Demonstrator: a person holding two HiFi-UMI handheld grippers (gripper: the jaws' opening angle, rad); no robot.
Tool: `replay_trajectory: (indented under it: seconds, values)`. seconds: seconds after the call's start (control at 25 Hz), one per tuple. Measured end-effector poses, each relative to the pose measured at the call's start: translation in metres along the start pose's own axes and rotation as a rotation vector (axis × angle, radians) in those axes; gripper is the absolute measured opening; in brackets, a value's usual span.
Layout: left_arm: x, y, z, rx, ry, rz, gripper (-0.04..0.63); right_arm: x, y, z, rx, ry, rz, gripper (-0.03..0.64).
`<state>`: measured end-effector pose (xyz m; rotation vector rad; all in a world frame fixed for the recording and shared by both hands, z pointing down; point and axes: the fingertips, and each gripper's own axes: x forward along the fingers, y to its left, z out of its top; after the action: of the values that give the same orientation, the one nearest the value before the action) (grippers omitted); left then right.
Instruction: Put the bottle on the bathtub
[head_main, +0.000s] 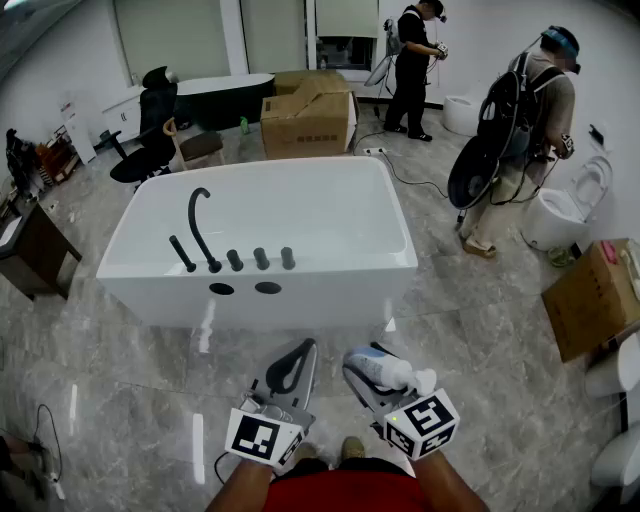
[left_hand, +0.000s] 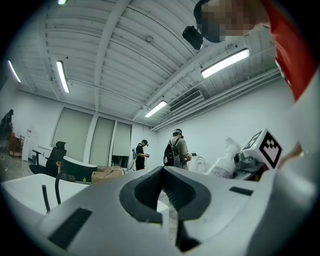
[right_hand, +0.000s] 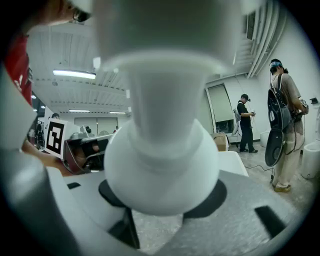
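Right gripper (head_main: 362, 366): clamped on the white pump bottle (head_main: 388, 371), held low and close to the person's body
Bottle axis: lies along the gripper rather than upright, with the pump head back by the marker cube and the base aimed forward at the tub
Left gripper (head_main: 297, 352): just beside the right one, jaws pressed together with nothing between them
Floor (head_main: 480, 330): a bare marble stretch separates both grippers from the tub, so the bottle is still well apart from its target
Bathtub (head_main: 395, 262): white and freestanding, straight ahead, with its near ledge facing the person
Black faucet (head_main: 198, 228): stands with its row of knobs on the left half of that ledge; the right half is bare
Deciding relation: the bare ledge lies directly ahead of the right gripper, which already carries the bottle; the move likely needs a forward reach and tipping the base down
Cardboard box (head_main: 308, 118): behind the tub
Two people (head_main: 520, 130): standing at the far right
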<state>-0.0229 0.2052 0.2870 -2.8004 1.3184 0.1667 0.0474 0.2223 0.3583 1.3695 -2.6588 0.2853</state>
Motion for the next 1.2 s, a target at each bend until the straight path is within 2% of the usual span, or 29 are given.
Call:
replay_trajectory:
  seconds: [0.28,0.68,0.88,1.2]
  values:
    - [-0.015,0.009,-0.013,-0.011,0.008,-0.006,0.011,0.006,0.013,-0.006,0.015,0.013,-0.017,0.253]
    - [-0.024,0.054,-0.024,0.007,0.001,-0.020,0.011,0.051,0.026,-0.012,-0.015,0.057,-0.035,0.253]
    - [-0.009,0.086,-0.029,0.007,-0.005,-0.001,0.011,0.084,0.006,-0.019,-0.024,0.100,-0.054,0.253]
    - [0.042,0.143,-0.062,0.006,0.064,0.023,0.011,0.166,-0.058,-0.036,-0.048,0.172,-0.067,0.255]
